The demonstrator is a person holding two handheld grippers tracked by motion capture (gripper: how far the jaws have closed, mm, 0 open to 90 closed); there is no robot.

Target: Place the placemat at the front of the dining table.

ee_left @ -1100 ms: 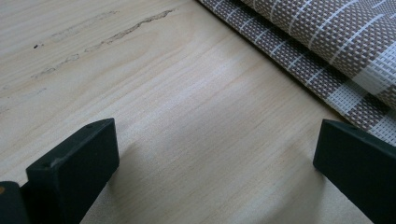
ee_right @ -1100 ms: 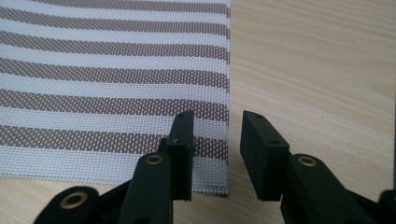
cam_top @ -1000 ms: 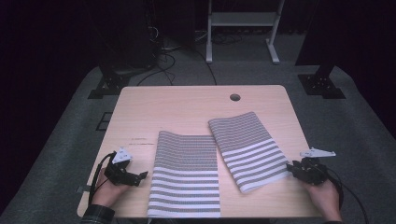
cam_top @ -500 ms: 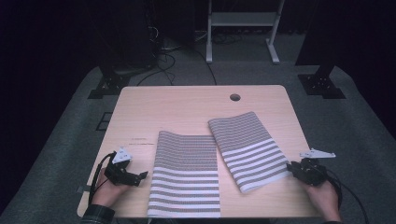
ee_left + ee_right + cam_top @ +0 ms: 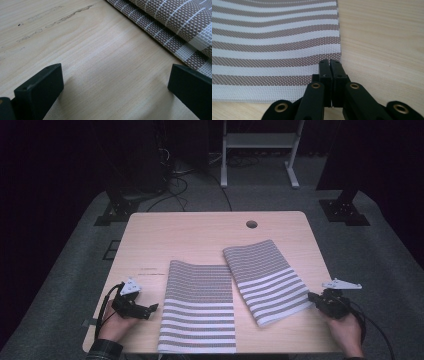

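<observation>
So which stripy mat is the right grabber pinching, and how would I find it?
Start at the wooden table and find the round hole near its far edge. Just below that hole lies the right-hand mat, with the right gripper shut on its near corner. Unlike the other mat, which lies straight and reaches the near edge, this one sits turned at a slant.
</observation>
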